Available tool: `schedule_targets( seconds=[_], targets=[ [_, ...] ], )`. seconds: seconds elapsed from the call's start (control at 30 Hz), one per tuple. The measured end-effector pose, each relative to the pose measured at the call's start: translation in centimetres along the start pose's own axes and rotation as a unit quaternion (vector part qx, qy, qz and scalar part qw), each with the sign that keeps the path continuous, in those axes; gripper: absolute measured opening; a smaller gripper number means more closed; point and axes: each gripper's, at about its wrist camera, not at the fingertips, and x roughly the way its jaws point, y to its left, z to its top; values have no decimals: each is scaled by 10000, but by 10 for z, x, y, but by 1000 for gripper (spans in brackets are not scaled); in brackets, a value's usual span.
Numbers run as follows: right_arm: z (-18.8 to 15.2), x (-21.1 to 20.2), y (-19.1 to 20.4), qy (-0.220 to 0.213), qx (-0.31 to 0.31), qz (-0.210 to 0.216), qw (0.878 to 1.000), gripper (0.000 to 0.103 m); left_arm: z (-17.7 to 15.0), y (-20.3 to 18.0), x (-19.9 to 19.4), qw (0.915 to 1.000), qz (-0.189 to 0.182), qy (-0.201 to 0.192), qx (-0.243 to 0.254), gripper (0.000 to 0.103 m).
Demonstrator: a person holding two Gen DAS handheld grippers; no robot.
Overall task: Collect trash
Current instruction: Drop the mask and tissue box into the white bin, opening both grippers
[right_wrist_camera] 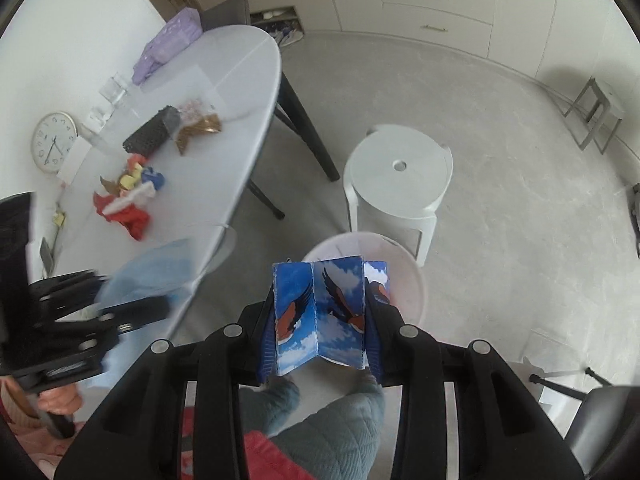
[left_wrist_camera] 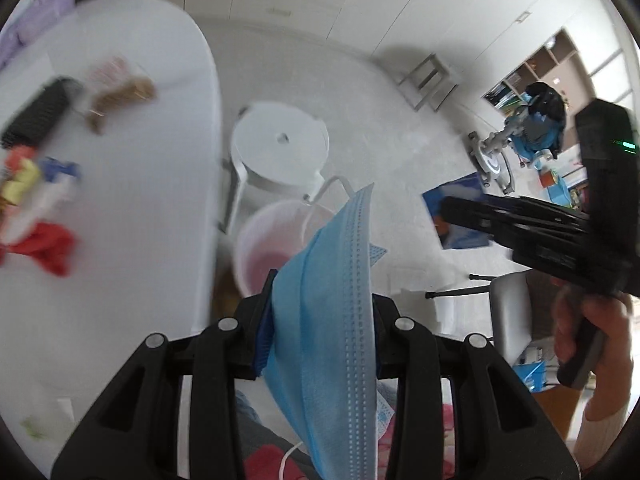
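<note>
A face mask [left_wrist_camera: 332, 300] is clamped in the left tongs [left_wrist_camera: 320, 320], a folded carton [right_wrist_camera: 324, 316] in the right tongs [right_wrist_camera: 320, 320]; the bin [right_wrist_camera: 404, 280] is seen directly below the carton.

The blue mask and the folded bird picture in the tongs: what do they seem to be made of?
Blue mask: looks like thin nonwoven fabric, matte, with pleats and a dotted embossed edge. Folded bird picture: probably printed paper or thin card, since it holds sharp creases; whether it is glossy is unclear.

Right tool [right_wrist_camera: 322, 320] with folded blue bird-print carton [right_wrist_camera: 320, 316] between its fingers above pale bin [right_wrist_camera: 412, 280].
</note>
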Motion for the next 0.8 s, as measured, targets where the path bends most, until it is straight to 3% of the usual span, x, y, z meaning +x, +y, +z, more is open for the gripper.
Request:
schedule_targets(
  seconds=[0.2, 0.27, 0.33, 0.47, 0.57, 0.8],
  targets=[
    [13, 8, -49, 305, -552, 254, 9977, 37, 17, -34, 65, 9984, -4, 325, -466, 35],
    [18, 10, -59, 363, -652, 331, 9967, 37, 20, -41, 78, 9974, 93, 402, -583, 42],
    [26, 15, -68, 434, -756, 404, 9954, 38, 23, -48, 88, 9962, 253, 479, -679, 55],
    [35, 22, -77, 500, -858, 499, 9938, 38, 28, -53, 87, 9953, 385, 459, -758, 61],
    [36, 22, -84, 526, -884, 641, 9926, 38, 37, -62, 87, 9943, 513, 403, -843, 77],
    [40, 29, -97, 567, -891, 872, 9906, 39, 50, -78, 72, 9932, 896, 102, -740, 81]
  ],
)
